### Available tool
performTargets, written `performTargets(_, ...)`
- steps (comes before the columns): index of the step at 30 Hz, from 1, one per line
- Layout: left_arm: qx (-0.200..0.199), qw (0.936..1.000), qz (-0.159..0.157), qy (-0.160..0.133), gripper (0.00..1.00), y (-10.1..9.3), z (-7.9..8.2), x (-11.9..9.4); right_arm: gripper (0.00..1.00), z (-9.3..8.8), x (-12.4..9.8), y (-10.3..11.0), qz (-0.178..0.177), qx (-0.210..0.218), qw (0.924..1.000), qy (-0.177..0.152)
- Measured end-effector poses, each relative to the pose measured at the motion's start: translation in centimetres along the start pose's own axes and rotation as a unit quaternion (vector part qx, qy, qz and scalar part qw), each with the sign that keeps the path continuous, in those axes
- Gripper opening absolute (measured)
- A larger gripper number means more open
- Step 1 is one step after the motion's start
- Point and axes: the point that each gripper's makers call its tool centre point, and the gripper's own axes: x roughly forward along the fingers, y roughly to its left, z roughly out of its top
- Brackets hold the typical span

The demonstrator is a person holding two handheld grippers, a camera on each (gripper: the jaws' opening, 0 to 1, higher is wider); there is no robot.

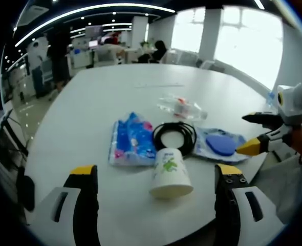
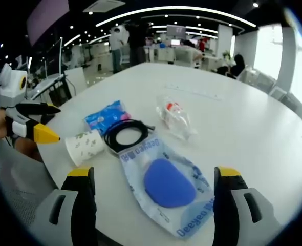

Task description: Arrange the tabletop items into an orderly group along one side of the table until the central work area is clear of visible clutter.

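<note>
Both claws point(image 1: 156, 197) point(image 2: 153, 197) are spread; the cup point(image 1: 170, 174) near the bench point(image 1: 89, 102) edge is light, crushable: grip its wall softly.

A white table point(image 1: 89, 118) is carrying a small cluster of things near its near edge. A paper cup point(image 1: 170, 174) is lying on its side, its mouth facing the edge. Just behind it a coil of black cable point(image 1: 174, 136) is lying flat, touching a blue tissue pack point(image 1: 130, 141) on the left. On the right a clear bag holding a blue pad point(image 1: 220, 144) is lying beside the coil. Farther back, a crumpled clear bottle point(image 1: 182, 107) is lying on its side, apart from the rest. The far half of the table is lying bare.
</note>
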Motion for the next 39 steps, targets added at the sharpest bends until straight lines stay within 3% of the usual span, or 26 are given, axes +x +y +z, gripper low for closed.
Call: performTargets(39, -0.002, 1.0000, -0.001, 0.007, 0.89, 0.09, -0.26, 0.02, 0.96, 0.56, -0.09, 0.46, 0.007, 0.003, 0.9999, -0.013)
